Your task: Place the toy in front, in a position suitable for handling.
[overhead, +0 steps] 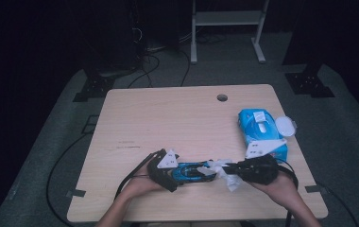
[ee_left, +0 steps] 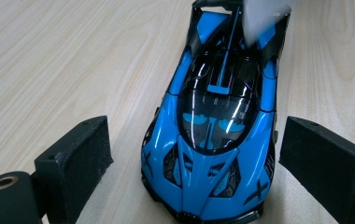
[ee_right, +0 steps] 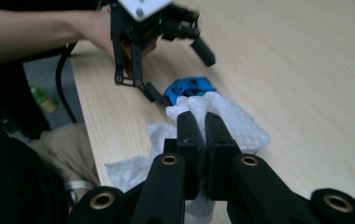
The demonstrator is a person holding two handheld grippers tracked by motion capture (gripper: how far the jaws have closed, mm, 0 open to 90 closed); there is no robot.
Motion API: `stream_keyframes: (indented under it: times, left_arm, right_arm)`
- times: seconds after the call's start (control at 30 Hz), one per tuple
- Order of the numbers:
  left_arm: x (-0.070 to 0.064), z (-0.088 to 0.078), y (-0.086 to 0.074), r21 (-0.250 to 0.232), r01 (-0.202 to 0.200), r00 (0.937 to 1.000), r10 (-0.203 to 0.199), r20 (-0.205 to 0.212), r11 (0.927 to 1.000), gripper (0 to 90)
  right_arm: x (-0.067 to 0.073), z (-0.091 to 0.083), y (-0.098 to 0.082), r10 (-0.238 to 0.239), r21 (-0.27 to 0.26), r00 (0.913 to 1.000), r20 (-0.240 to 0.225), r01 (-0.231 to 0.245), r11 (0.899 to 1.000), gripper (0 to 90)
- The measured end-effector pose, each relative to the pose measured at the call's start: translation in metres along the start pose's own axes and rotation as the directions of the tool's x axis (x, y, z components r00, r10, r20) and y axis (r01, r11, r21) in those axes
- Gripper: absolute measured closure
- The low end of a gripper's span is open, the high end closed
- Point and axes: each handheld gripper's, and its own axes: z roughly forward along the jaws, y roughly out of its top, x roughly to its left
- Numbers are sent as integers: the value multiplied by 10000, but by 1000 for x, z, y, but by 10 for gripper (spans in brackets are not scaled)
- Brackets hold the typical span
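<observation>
Your left gripper in the high view sits over the nose end of the blue toy car, near the front edge of the tabletop, while your right gripper holds a white wipe against the car's far end; one wipe packet lies well apart to the right, and a white lid is just beside it. From the left gripper view, the jaws stand released on either side of the car, touching nothing, so the car is unbraced: a firm rub from the wipe could push it along the wood or spin it off line. From the right gripper view, the jaws are clenched on the wipe, with loose folds trailing; these could snag on the car or slip out of the pinch. Count: one car, one wipe in hand, one packet, one lid, two grippers.
</observation>
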Motion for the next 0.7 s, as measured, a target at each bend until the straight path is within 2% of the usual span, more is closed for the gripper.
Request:
stream_keyframes:
  times: [0.07,0.17,0.23,0.3,0.37,0.47,0.53,0.7]
  left_arm:
    - [0,1,0,1,18,9999,-18,134,10000,89]
    - [0,3,-1,159,-37,9996,33,274,9999,108]
    - [0,4,-2,316,-82,9993,71,355,9995,123]
    - [-1,5,-3,342,-64,9995,53,310,9994,134]
    - [1,5,-4,405,-88,9993,74,364,9991,146]
    - [2,5,-5,512,-61,9993,42,376,9987,157]
    - [1,5,-5,578,-101,9992,78,392,9983,168]
    - [-1,6,-4,572,-29,9995,11,310,9984,166]
  right_arm:
    - [-7,14,2,94,354,9999,-81,-91,9993,858]
    - [-16,37,5,-67,1009,9994,326,34,9949,857]
    - [-18,53,7,-433,1571,9966,702,318,9871,851]
    - [-19,65,7,-526,1683,9967,618,416,9849,843]
    - [-16,76,6,-914,1918,9923,834,741,9786,794]
    - [-13,86,5,-1065,1792,9910,808,906,9796,691]
    - [-11,90,4,-981,1624,9926,720,854,9830,602]
    - [-7,101,1,-1017,1422,9920,754,902,9857,505]
